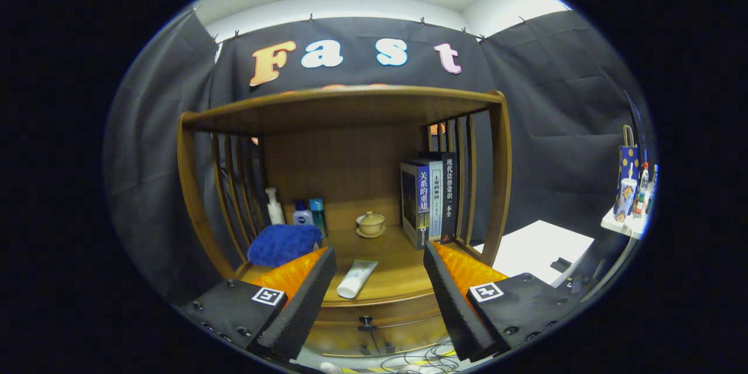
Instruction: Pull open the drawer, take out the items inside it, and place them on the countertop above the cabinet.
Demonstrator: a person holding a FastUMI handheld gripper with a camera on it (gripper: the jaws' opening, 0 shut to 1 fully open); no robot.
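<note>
Gripper (pixel 380 280) fingers spread wide, nothing between them but air. Just ahead, in the gap, a white tube (pixel 356 279) lies on the countertop (pixel 397 257). Below it, the drawer (pixel 374 327) with its knob (pixel 366 321). A blue cloth (pixel 283 243) sits beyond the left finger, books (pixel 429 196) beyond the right.

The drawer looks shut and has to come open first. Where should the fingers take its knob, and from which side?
Take the small dark knob on the drawer front, likely by its narrow stem behind the cap. It sticks straight out toward the open gripper, so come head-on from the front, one finger on each side, then pull back.
</note>
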